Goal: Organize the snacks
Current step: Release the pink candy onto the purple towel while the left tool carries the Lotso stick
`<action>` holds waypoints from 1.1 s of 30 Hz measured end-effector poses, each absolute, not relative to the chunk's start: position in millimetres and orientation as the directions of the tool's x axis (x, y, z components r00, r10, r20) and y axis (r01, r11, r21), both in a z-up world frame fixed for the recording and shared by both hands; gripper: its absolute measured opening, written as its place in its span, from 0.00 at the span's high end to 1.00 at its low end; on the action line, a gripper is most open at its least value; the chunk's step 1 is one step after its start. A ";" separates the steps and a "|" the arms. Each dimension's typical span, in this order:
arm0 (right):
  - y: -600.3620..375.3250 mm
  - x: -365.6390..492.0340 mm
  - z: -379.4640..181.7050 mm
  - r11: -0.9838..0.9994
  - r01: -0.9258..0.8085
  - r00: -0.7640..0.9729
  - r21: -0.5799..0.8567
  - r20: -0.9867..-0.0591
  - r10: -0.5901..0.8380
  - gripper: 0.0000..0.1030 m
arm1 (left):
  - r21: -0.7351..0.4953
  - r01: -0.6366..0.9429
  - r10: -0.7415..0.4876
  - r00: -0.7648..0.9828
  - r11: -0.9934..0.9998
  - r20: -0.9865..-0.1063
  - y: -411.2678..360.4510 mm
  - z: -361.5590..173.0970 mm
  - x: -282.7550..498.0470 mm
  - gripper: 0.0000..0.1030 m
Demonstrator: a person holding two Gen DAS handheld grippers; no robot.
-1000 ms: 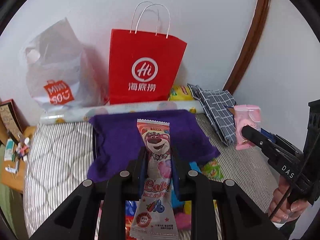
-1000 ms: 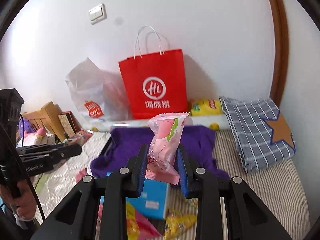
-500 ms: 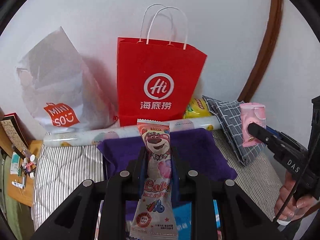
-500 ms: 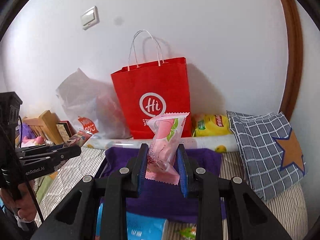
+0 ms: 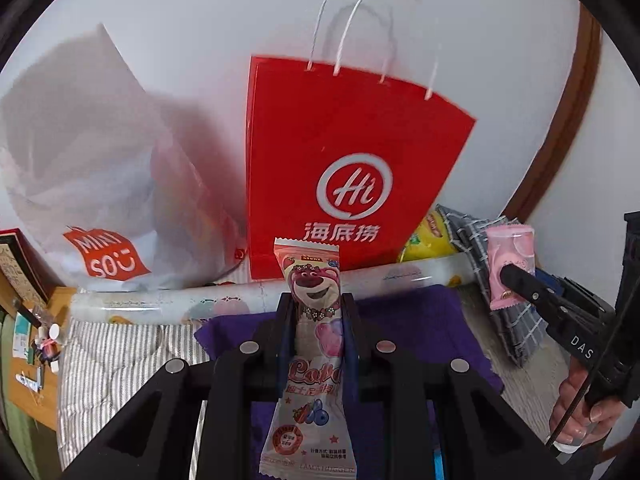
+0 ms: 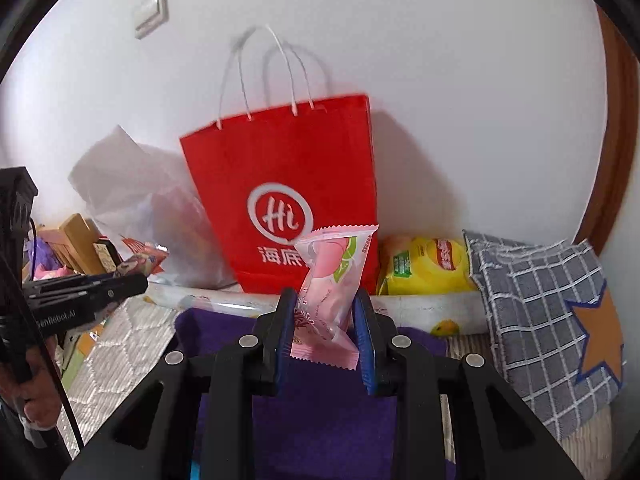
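With both grippers up over the bed, we see each one carrying a snack. Left gripper [image 5: 317, 312]: jaws clamped on the bear-print snack packet [image 5: 314, 344], packet upright, lower centre of the left wrist view, its top edge overlapping the bottom of the red paper bag [image 5: 348, 168]. Right gripper [image 6: 325, 320]: jaws clamped on the pink snack packet [image 6: 334, 280], packet tilted, top leaning toward frame right, lower centre of the right wrist view.

In both views we have the red paper bag standing upright against the white wall [image 5: 200, 12], centre of frame, handles up. Left of it sits a white plastic bag [image 5: 92, 184] with an orange logo. At the bag's right base lies a yellow chip bag [image 6: 424, 266], then a grey checked cushion [image 6: 536, 320] with an orange star at right of frame. A rolled printed sheet [image 5: 168, 304] lies along the front of the bags. A purple cloth [image 6: 320, 412] is spread on the striped bed [image 5: 108, 364] under both grippers.

In the left wrist view we also see the right gripper at right edge with the pink packet, and the person's hand [image 5: 580, 412] on its handle, lower right. The left gripper shows at the left edge of the right wrist view.
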State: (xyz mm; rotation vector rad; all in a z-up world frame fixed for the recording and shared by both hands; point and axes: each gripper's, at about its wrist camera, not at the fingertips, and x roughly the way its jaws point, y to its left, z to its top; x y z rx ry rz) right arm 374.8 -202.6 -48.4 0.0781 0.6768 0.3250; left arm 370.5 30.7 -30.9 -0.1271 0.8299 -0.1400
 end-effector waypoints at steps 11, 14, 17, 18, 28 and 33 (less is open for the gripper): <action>-208.1 414.0 -115.2 0.955 -0.263 0.619 0.141 -0.734 0.279 0.72 | -0.183 0.017 -0.160 0.574 0.983 -0.803 53.1 -86.5 402.6 0.79; -208.4 420.3 -130.2 0.955 -0.260 0.587 0.146 -0.761 0.276 0.72 | -0.179 0.006 -0.153 0.555 0.984 -0.818 54.5 -95.6 406.8 0.79; -203.2 424.9 -142.2 0.953 -0.268 0.557 0.140 -0.784 0.273 0.72 | -0.176 0.002 -0.150 0.537 0.984 -0.830 53.7 -105.2 410.8 0.79; -200.4 425.9 -146.1 0.953 -0.273 0.548 0.136 -0.792 0.270 0.72 | -0.174 0.000 -0.148 0.532 0.985 -0.834 53.6 -107.5 411.8 0.79; -184.6 432.7 -166.5 0.947 -0.298 0.483 0.123 -0.836 0.261 0.72 | -0.159 0.006 -0.143 0.465 0.987 -0.874 45.7 -129.3 418.7 0.79; -181.3 438.0 -174.1 0.948 -0.293 0.450 0.123 -0.857 0.250 0.72 | -0.153 -0.002 -0.137 0.432 0.988 -0.892 44.1 -138.2 421.6 0.79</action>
